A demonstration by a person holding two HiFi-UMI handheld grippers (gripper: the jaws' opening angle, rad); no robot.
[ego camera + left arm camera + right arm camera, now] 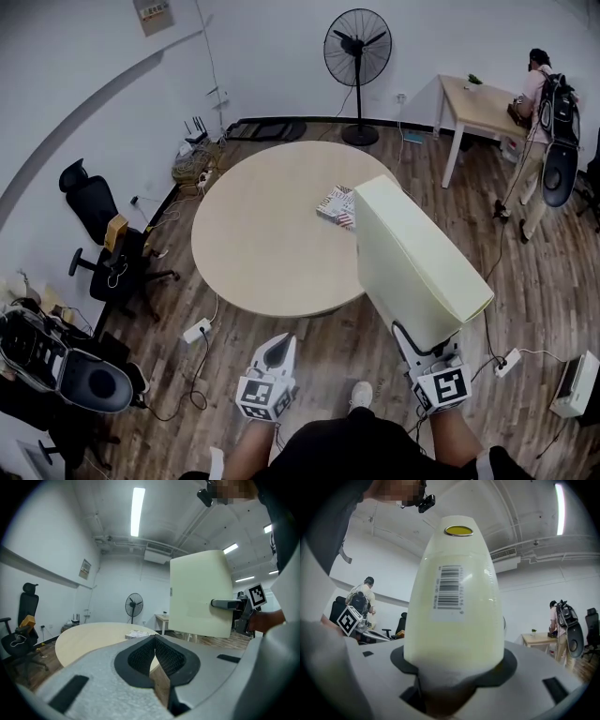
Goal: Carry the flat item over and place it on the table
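The flat item is a thick cream slab (pixel 412 253) with a barcode label on its narrow edge (pixel 449 588). My right gripper (pixel 419 339) is shut on its near end and holds it on edge, reaching out over the round table's near right rim. From the left gripper view the slab (pixel 199 595) shows as a broad pale face at the right. The round beige table (pixel 253 253) lies just ahead, with a patterned booklet (pixel 337 206) on its right part. My left gripper (pixel 278 351) is shut and empty, short of the table's near edge.
A standing fan (pixel 357 56) is behind the table. Black office chairs (pixel 103 244) stand at the left. A person (pixel 536 131) stands by a small desk (pixel 478 103) at the far right. Power strips and cables (pixel 197 330) lie on the wooden floor, and a white box (pixel 575 384) sits at the right.
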